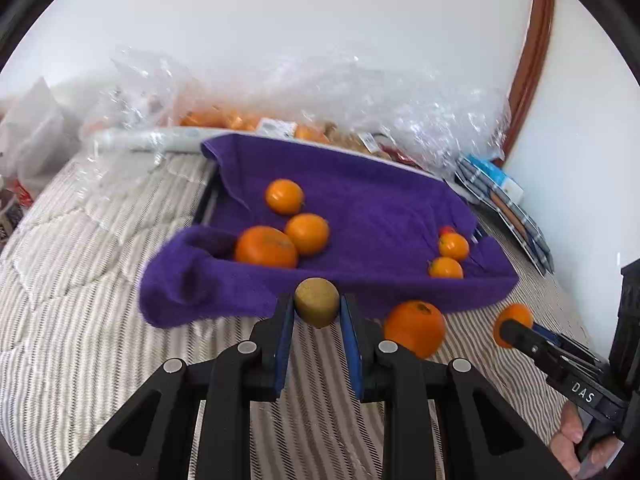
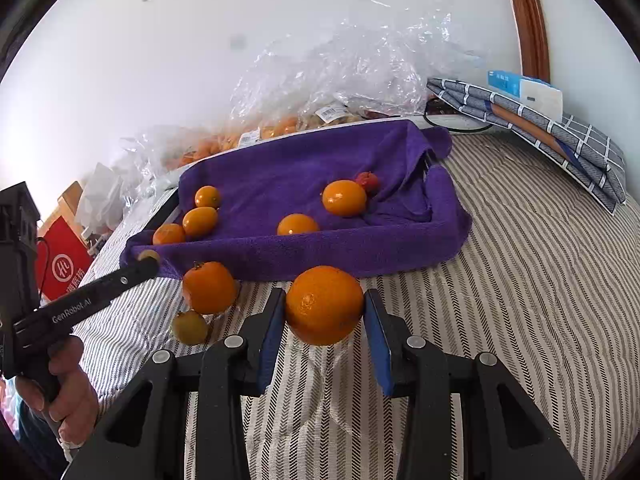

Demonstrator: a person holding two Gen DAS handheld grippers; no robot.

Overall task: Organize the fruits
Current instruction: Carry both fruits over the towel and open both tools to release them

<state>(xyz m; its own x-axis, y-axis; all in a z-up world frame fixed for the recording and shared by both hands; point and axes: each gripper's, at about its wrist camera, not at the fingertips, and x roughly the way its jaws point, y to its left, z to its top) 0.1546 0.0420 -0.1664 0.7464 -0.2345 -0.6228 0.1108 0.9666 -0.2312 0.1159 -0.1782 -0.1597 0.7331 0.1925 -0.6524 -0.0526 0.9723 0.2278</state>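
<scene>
My left gripper (image 1: pixel 317 305) is shut on a brown kiwi (image 1: pixel 317 302) just in front of the near rim of the purple-towel-lined tray (image 1: pixel 360 288). My right gripper (image 2: pixel 325 308) is shut on a large orange (image 2: pixel 324 304), held above the striped bed in front of the tray (image 2: pixel 320 256). Several oranges lie in the tray, three at its left (image 1: pixel 266 247) and two small ones at its right (image 1: pixel 453 246) beside a small red fruit (image 1: pixel 446 231). Another orange (image 1: pixel 415 328) rests on the bed between the grippers; it also shows in the right wrist view (image 2: pixel 209 287) next to a greenish fruit (image 2: pixel 190 327).
Clear plastic bags (image 1: pixel 280 92) with more oranges lie behind the tray against the wall. Folded checked cloth and a blue box (image 2: pixel 532 120) sit at the right by the wall. A red box (image 2: pixel 64 268) stands at the bed's left. The striped bedcover (image 2: pixel 520 280) surrounds the tray.
</scene>
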